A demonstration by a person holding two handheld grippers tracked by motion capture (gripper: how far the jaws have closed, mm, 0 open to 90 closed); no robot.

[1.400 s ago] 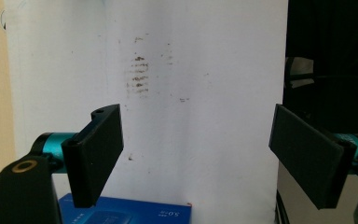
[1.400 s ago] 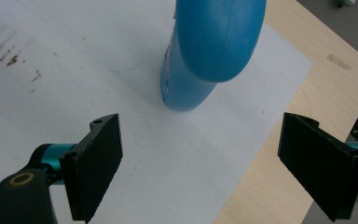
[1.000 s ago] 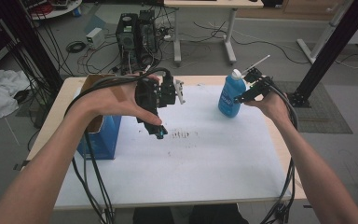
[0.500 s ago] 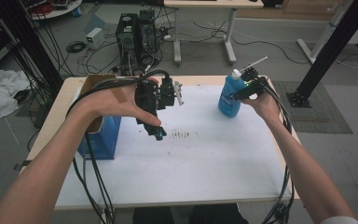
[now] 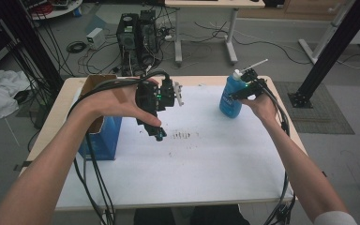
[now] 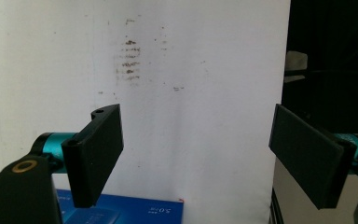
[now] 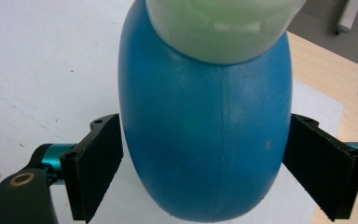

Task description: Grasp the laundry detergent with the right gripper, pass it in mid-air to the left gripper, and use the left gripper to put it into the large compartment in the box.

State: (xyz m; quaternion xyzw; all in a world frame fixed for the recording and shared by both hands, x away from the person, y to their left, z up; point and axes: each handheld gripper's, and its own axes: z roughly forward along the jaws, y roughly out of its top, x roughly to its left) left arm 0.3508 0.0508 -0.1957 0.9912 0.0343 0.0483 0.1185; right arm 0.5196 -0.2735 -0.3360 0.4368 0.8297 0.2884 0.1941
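At the far right corner of the surface (image 5: 206, 178): one blue bottle (image 5: 229, 96), upright, pale cap on top, standing on the white sheet that covers the surface. Right tongs (image 5: 243, 91): held at the bottle's right side; in the right gripper view the bottle (image 7: 205, 130) sits between the two black jaws, which are spread to either side of its belly, a narrow gap showing at the left jaw, contact at the right jaw not certain. Left tongs (image 5: 158, 134): held above the sheet, well to the left of the bottle, tips pointed down; jaws spread wide with nothing between them, as the left gripper view shows. Dark smudges (image 5: 180, 136): on the sheet, left of the bottle and just beside the left tongs' tips. Blue box (image 5: 98, 136): farther left of the bottle, at the surface's left edge, with an open brown cardboard top.
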